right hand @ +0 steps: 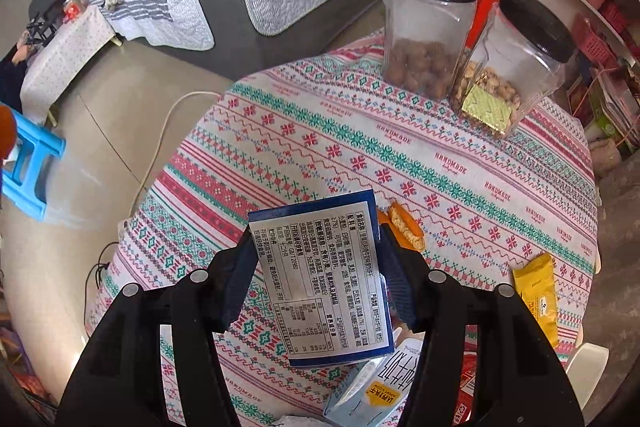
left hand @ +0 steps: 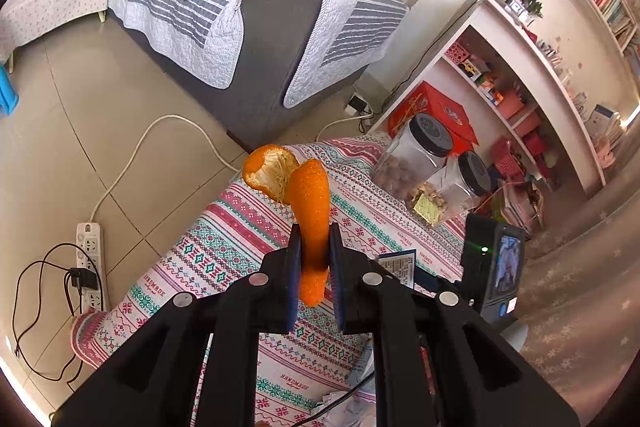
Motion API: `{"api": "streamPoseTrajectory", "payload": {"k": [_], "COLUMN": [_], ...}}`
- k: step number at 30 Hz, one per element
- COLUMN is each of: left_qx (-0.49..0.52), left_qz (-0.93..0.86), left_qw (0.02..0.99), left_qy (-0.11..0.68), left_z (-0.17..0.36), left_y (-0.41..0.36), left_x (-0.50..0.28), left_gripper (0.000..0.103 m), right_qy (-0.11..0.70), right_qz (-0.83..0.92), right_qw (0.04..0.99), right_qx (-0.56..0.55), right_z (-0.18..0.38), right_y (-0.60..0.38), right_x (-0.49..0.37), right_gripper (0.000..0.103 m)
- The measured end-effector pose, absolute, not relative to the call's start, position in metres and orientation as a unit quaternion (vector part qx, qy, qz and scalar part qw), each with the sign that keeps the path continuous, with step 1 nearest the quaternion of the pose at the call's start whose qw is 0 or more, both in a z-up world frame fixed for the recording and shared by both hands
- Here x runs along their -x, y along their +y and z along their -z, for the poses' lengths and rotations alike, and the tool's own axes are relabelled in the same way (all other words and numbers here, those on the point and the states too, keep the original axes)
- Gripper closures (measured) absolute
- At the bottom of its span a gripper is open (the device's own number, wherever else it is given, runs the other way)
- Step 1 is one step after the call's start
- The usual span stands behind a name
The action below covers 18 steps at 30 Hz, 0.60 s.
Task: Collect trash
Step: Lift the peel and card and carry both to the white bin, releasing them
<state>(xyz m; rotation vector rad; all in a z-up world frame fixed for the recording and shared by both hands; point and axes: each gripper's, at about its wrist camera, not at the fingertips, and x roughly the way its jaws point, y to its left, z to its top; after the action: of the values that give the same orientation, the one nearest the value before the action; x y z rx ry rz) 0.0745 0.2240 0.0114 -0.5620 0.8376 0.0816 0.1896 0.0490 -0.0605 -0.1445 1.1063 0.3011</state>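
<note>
In the left wrist view my left gripper (left hand: 315, 235) is shut on a long strip of orange peel (left hand: 310, 203), held up above the patterned tablecloth (left hand: 248, 227). In the right wrist view my right gripper (right hand: 318, 243) is shut on a flat blue box with a white printed label (right hand: 328, 279), lifted off the table. Under it lie another piece of orange peel (right hand: 406, 225), a yellow snack packet (right hand: 536, 291) near the right edge, and a white and blue carton (right hand: 376, 387) at the near edge. A corner of the blue box (left hand: 398, 265) also shows in the left wrist view.
Two clear jars with black lids (right hand: 430, 27) (right hand: 516, 63) stand at the far side of the table. A grey sofa (left hand: 272, 39) and white shelves (left hand: 520, 75) lie beyond. On the floor are a power strip with cables (left hand: 90, 259) and a blue stool (right hand: 32, 163).
</note>
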Motion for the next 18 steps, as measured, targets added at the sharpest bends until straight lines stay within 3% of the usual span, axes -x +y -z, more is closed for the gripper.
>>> {"api": "streamPoseTrajectory", "payload": {"k": [18], "left_qx": [0.242], "left_qz": [-0.029], "left_qw": [0.888], "left_qy": [0.39], "left_z": [-0.014], "left_y": [0.193], "left_x": [-0.075], "left_gripper": [0.09], "right_qy": [0.425], "right_qz": [-0.087], "right_qw": [0.901], "right_qx": [-0.012], "right_z": [0.008], "right_y": [-0.022], "right_x": [-0.155], "right_gripper": [0.046]}}
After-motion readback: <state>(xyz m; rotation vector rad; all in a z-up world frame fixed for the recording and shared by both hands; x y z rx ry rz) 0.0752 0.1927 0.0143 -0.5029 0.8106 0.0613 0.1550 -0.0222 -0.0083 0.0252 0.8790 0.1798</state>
